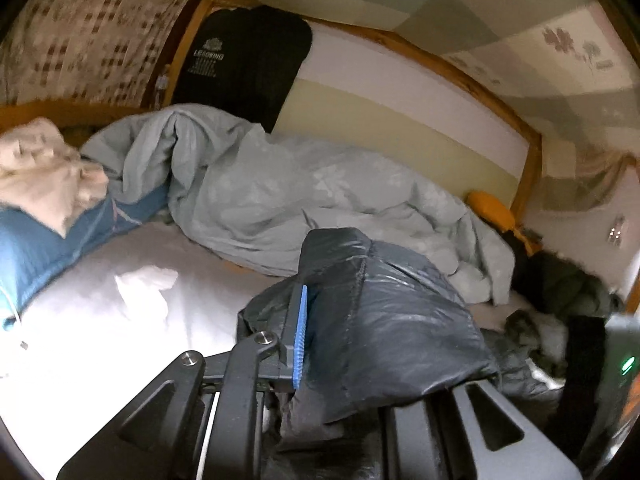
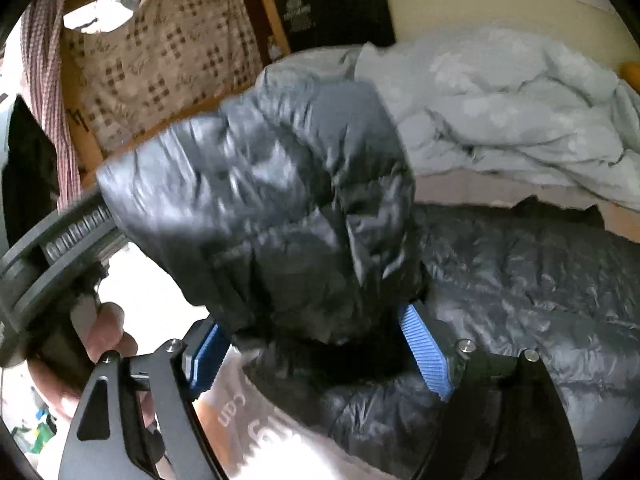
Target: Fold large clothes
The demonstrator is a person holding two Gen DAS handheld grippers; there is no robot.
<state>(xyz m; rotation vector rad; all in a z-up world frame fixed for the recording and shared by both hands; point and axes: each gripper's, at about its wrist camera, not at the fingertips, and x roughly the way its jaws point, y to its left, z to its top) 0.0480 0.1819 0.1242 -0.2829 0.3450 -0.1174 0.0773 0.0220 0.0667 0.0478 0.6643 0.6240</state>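
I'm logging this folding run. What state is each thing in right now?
Left gripper: shut on the puffer jacket.
Right gripper: open, jacket fabric between the pads.
Puffer jacket: body spread on the bed, one part lifted.
Duvet: rumpled, bunched along the headboard.
Beige garment: crumpled on the blue pillow.
Black garment: leaning upright against the headboard.

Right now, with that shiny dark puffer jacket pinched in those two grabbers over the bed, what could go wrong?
1. The left gripper pinches only a fold of the shiny dark puffer jacket; slick fabric could slip out.
2. The right gripper stands open around the bunch, so that side may drop and undo the fold.
3. The crumpled pale blue duvet lies close; it might snag.
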